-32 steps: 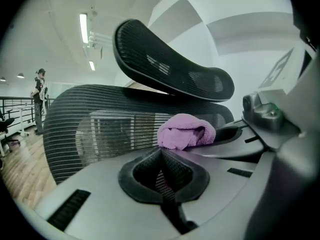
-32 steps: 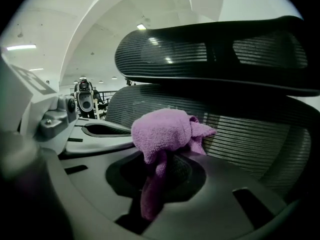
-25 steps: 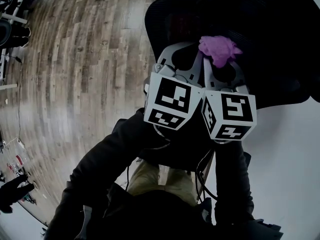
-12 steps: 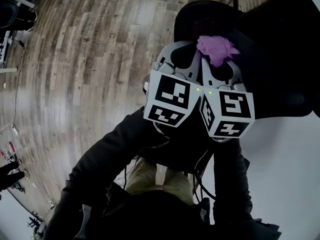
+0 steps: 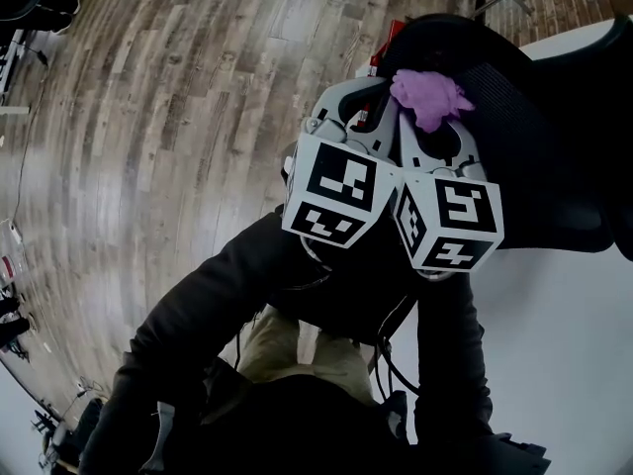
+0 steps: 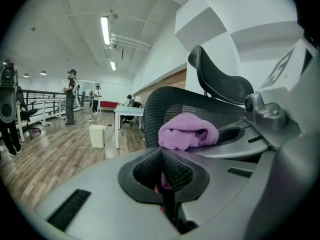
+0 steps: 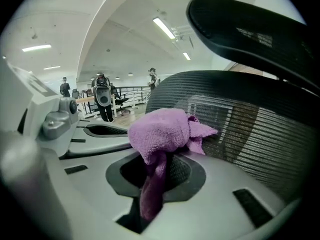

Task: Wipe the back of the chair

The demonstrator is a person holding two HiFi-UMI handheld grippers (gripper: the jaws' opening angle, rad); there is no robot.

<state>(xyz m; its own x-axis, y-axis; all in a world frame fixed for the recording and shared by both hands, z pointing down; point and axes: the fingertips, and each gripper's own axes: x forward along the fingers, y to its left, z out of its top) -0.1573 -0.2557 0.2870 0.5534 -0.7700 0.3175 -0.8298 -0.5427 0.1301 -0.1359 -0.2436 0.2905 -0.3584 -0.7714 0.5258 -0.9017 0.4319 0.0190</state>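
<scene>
Wood floor | black mesh chair back | purple cloth bunched, pinched by R hand-held gripper | L hand-held gripper pressed together

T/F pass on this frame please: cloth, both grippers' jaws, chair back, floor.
1. The purple terry cloth is clamped in the right gripper. True.
2. The left gripper has its jaws wide apart. False: they are closed together.
3. The chair back is solid red leather. False: it is a black mesh chair back.
4. The wood-plank floor lies below the grippers. True.
5. The cloth lies on the floor. False: it is held up at the chair back.
</scene>
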